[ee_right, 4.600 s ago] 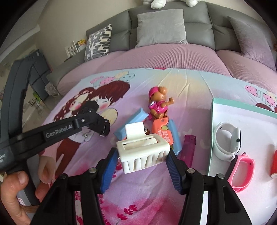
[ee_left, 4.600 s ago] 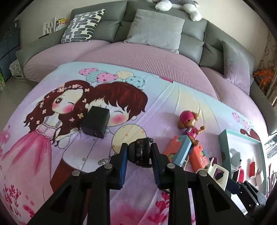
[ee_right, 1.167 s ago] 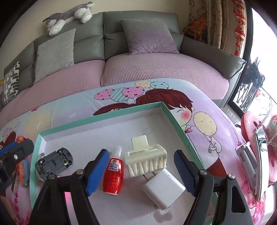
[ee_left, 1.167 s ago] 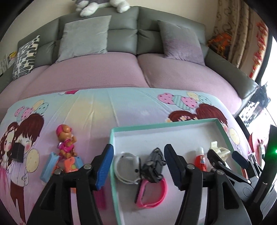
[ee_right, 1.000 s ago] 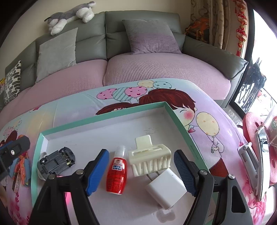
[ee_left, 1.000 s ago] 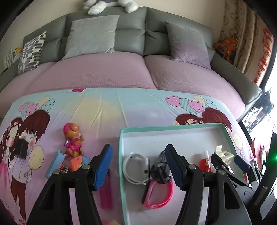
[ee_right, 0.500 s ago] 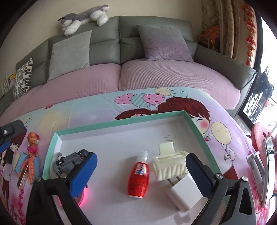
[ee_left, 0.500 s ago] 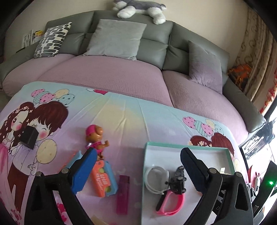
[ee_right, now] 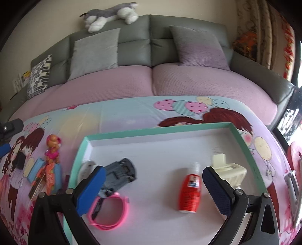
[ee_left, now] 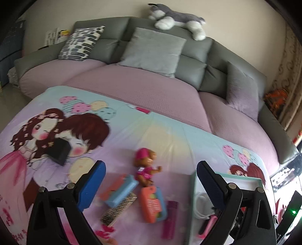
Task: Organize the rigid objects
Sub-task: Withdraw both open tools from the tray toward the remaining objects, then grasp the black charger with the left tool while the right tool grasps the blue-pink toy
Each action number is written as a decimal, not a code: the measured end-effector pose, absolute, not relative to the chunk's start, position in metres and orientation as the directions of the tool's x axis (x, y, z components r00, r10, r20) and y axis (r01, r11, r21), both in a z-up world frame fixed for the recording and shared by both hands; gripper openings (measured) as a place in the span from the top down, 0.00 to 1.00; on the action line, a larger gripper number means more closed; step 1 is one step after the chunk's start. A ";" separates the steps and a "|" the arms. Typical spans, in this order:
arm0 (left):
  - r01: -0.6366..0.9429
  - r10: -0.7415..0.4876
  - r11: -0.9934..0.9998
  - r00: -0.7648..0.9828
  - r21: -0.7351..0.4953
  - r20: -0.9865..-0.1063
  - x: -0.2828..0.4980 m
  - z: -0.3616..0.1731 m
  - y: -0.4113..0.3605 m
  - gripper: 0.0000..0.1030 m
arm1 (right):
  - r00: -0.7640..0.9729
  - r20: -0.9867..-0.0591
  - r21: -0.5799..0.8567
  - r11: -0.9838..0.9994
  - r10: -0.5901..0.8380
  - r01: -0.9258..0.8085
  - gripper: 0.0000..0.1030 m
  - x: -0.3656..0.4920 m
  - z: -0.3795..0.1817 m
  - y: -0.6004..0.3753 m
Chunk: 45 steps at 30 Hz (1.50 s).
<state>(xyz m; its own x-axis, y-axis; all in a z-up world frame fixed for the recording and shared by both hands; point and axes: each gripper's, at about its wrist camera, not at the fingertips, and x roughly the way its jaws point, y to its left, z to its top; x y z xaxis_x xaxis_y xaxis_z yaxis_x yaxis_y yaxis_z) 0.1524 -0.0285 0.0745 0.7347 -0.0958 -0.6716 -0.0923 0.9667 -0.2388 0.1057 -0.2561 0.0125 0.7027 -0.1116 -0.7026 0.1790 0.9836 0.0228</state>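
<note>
My left gripper is open and empty above loose items on the cartoon sheet: a pink dog figure, an orange-and-blue case, a blue brush, a purple bar and a black cube. My right gripper is open and empty over the teal-rimmed white tray. The tray holds a dark toy car, a pink band, a red bottle, a cream hair clip and a white watch.
A grey sofa with pillows and a plush dog stands behind the purple cushions. The tray's left rim shows in the left wrist view. The left gripper's tip shows at the left edge of the right wrist view.
Both grippers let go of the toy car and hair clip in the tray earlier. Since then the left gripper has swung left over the loose items, and the right has pulled back.
</note>
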 end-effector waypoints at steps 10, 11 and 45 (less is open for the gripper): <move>-0.271 0.084 0.947 0.723 -0.170 -0.686 0.151 0.069 0.047 0.06 | 0.738 -0.673 0.115 0.992 0.039 0.053 0.00 0.111 0.015 -0.207; -0.289 0.093 0.941 0.720 -0.176 -0.688 0.151 0.067 0.056 0.06 | 0.744 -0.666 0.129 0.991 0.056 0.040 0.00 0.111 0.016 -0.202; -0.335 0.048 0.921 0.608 -0.201 -0.792 0.176 0.004 0.159 0.06 | 0.542 -0.773 0.254 0.944 0.330 -0.213 0.34 0.164 -0.020 -0.044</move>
